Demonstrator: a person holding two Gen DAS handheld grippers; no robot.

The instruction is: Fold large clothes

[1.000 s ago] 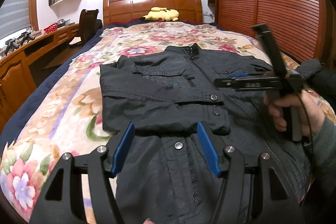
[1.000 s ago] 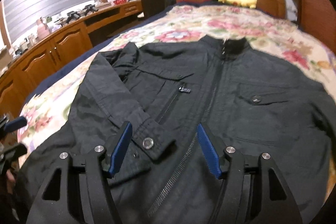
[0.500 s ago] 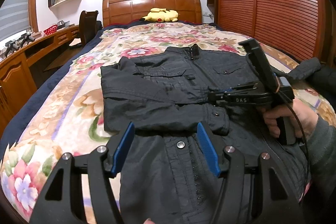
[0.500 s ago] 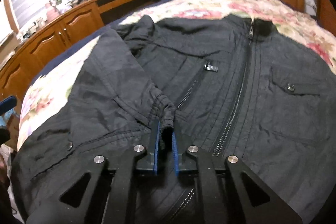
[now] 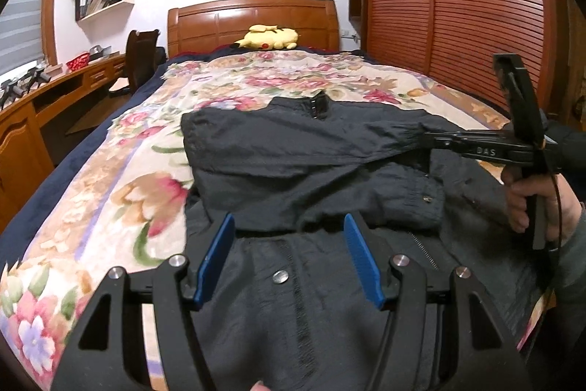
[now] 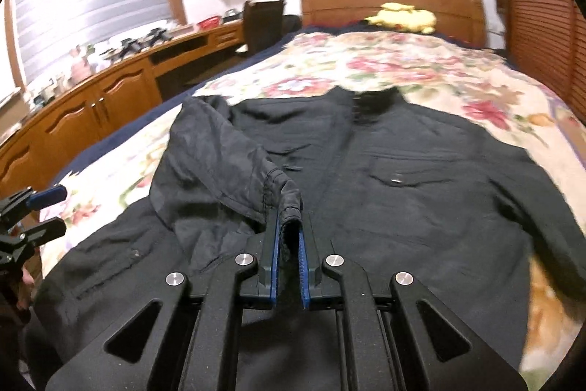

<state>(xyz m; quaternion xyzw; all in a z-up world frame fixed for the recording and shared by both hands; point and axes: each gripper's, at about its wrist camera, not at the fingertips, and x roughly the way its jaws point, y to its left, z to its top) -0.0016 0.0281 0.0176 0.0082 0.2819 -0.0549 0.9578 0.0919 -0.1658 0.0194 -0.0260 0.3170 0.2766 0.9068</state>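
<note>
Lying face up along the floral bedspread (image 5: 110,193), collar toward the headboard (image 5: 252,21), the dark jacket (image 6: 421,207) was the thing being folded; at the left edge of the scene the bedspread showed bare beside the jacket's folded side; next, the left gripper (image 5: 289,259) hovered just above the lower front, its blue pads spread apart with nothing between them, a snap button in the gap below; it looked free to pin the body down, and a good fold would probably want that, since the light fabric could drag; further right, the sleeve (image 5: 329,141) stretched across the chest, raised off the body; at its end the right gripper (image 6: 289,259) was pressed together on the cuff (image 6: 291,204), the cloth pinched between the pads; judging from this, the sleeve was being carried across to lie flat, so the pull should stay low and even, keeping the cuff's edge square to the zip; letting go too high would likely leave it crumpled.
</note>
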